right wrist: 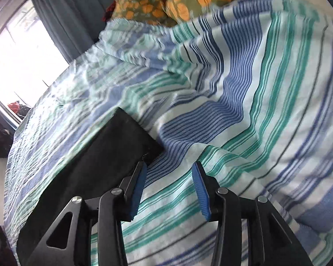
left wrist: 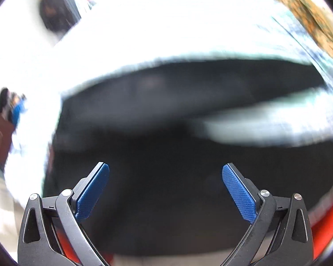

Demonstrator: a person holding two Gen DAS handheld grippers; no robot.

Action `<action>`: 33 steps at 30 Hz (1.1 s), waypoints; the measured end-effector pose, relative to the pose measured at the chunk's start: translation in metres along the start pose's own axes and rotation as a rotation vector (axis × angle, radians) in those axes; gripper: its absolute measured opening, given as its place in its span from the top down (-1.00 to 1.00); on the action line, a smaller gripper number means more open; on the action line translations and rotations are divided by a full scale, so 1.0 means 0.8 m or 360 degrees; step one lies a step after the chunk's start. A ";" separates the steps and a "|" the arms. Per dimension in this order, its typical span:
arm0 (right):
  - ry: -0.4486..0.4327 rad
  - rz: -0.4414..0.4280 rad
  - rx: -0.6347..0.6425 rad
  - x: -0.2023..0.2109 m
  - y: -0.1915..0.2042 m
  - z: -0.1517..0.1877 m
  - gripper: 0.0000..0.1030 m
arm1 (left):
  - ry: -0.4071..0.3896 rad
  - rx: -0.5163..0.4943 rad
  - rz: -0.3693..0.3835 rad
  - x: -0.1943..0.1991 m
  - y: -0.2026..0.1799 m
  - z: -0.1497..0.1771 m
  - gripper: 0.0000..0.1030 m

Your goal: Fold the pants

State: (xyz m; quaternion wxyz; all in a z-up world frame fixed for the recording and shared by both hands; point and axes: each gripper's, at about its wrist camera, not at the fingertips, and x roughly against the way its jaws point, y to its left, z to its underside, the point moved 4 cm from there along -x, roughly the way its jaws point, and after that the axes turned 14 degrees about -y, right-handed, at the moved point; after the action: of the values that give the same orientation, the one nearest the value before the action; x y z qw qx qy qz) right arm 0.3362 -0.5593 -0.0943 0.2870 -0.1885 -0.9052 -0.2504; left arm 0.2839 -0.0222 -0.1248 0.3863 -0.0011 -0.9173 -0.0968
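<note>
Diagonally, black pants [right wrist: 95,161] stretch lower left to upper right across a striped bedspread [right wrist: 244,110] by a window [right wrist: 22,51]; left gripper [left wrist: 165,178] and right gripper [right wrist: 169,177] both gape, empty.

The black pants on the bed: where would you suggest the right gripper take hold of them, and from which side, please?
Probably the square far corner of the black pants. It lies flat on the striped blanket with two free edges, just left of the open right gripper. Come in low from the blanket side, sliding one of the fingers under the edge.
</note>
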 end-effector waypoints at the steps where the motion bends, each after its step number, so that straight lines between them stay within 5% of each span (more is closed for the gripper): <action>1: -0.0050 -0.0079 0.0006 0.030 0.015 0.005 -0.23 | -0.0065 -0.0034 -0.0097 -0.038 0.010 -0.023 -0.98; 4: -0.0226 -0.0361 0.0030 0.125 0.071 0.038 -0.58 | 0.0016 -0.0102 -0.0221 -0.135 0.020 -0.040 -0.97; 6: -0.0367 -0.0492 0.0116 0.178 0.102 0.073 -0.90 | 0.0199 -0.0165 -0.0082 -0.185 -0.001 -0.035 -0.94; 8: -0.0467 -0.0515 0.0256 0.207 0.126 0.115 -0.92 | 0.0219 -0.0287 0.0018 -0.197 -0.036 -0.038 -0.94; 10: -0.0416 -0.0578 0.0382 0.206 0.148 0.143 -0.93 | 0.0184 -0.0397 0.0076 -0.196 -0.071 -0.048 -0.95; 12: -0.0358 -0.0685 0.0448 0.195 0.166 0.150 -0.93 | 0.0202 -0.0452 0.0183 -0.198 -0.111 -0.057 -0.95; 16: -0.0460 -0.0788 0.0505 0.194 0.187 0.148 -0.93 | 0.0215 -0.0596 0.0326 -0.203 -0.196 -0.070 -0.94; 25: -0.0720 -0.0648 0.0411 0.211 0.145 0.095 -0.93 | 0.0187 -0.0701 0.0664 -0.212 -0.431 -0.122 -0.94; 33: -0.0773 -0.0550 0.0372 0.208 0.131 0.082 -0.93 | 0.0117 -0.0711 0.0814 -0.219 -0.649 -0.174 -0.99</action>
State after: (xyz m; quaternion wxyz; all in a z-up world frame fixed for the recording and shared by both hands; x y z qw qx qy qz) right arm 0.2320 -0.4052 -0.0025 0.0355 -0.0518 -0.9885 -0.1374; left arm 0.4657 -0.5442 -0.2456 0.4211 -0.3122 -0.8289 -0.1954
